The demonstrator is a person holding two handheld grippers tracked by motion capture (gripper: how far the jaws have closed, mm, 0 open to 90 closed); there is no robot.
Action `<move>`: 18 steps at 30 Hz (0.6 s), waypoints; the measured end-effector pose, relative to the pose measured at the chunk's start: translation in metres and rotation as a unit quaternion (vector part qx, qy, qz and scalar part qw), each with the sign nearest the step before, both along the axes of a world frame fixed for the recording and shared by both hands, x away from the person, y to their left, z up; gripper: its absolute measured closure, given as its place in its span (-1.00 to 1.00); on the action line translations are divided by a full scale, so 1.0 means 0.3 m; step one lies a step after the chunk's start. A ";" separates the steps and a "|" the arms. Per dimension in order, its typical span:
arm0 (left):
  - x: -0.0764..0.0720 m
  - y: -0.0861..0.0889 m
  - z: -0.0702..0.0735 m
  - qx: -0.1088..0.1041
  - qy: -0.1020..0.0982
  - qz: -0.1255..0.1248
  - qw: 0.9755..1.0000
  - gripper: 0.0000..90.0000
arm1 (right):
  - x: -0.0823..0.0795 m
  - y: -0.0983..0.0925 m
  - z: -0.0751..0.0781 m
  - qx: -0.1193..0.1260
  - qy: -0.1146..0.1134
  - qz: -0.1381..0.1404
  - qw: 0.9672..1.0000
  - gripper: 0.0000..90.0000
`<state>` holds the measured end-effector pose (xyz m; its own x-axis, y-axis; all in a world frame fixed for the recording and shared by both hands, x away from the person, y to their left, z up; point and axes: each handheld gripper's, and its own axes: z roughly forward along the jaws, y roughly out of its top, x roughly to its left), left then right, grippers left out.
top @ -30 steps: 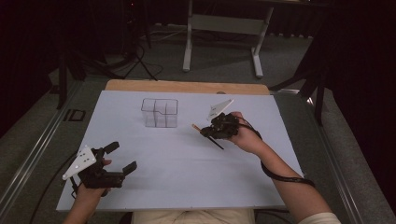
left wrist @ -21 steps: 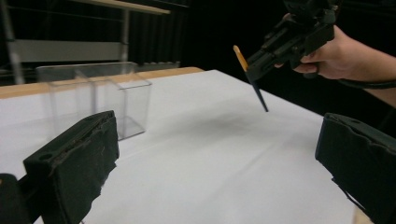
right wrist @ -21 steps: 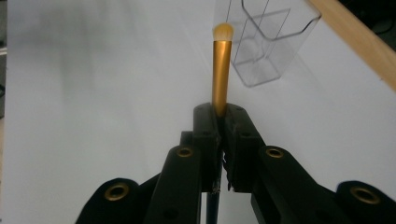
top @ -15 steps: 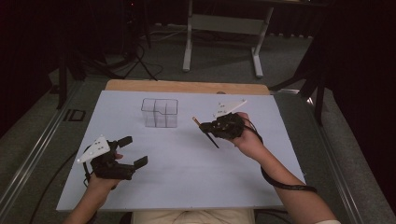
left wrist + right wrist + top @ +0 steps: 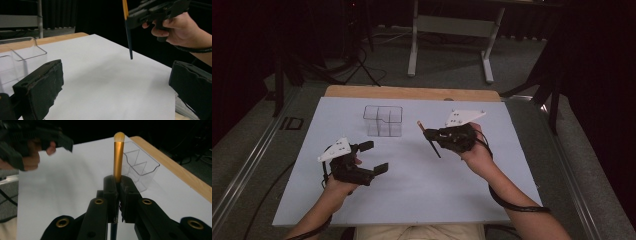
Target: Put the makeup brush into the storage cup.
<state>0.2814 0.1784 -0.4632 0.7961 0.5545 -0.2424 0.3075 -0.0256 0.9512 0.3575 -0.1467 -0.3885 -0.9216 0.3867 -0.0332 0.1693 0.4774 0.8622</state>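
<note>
My right gripper [image 5: 432,136] is shut on a makeup brush [image 5: 436,150] with a gold ferrule [image 5: 118,155] and a dark handle [image 5: 129,40]. It holds the brush off the white board, bristle end toward the far side, just right of a clear compartmented organizer [image 5: 383,120]. In the right gripper view the jaws [image 5: 119,185] pinch the brush below the ferrule, and the organizer [image 5: 140,168] stands behind. My left gripper [image 5: 374,157] hovers open at the near left with nothing between its pads [image 5: 42,87]. It faces the brush's hanging handle tip.
A white board [image 5: 422,195] covers the wooden table [image 5: 412,92]. Beyond the table stand a metal frame [image 5: 452,30] and dark stands on a grey floor. A cable [image 5: 517,205] loops from the right forearm.
My left gripper has moved right and away from the near edge, toward the board's middle. The right hand has risen slightly with the brush, which now stands steeper.
</note>
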 end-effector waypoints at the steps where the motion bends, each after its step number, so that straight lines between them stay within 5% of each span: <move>1: 0.004 -0.009 0.000 0.002 0.000 -0.002 1.000 -0.99 | -0.002 0.000 0.004 0.008 0.004 -0.001 1.000 0.87; 8: 0.037 -0.065 0.011 -0.007 0.005 -0.019 1.000 -0.97 | -0.036 0.004 0.037 0.044 -0.028 -0.017 0.998 0.87; 18: 0.091 -0.162 0.019 -0.005 0.014 -0.044 0.999 -0.85 | -0.051 0.018 0.065 0.068 -0.041 -0.021 0.997 0.87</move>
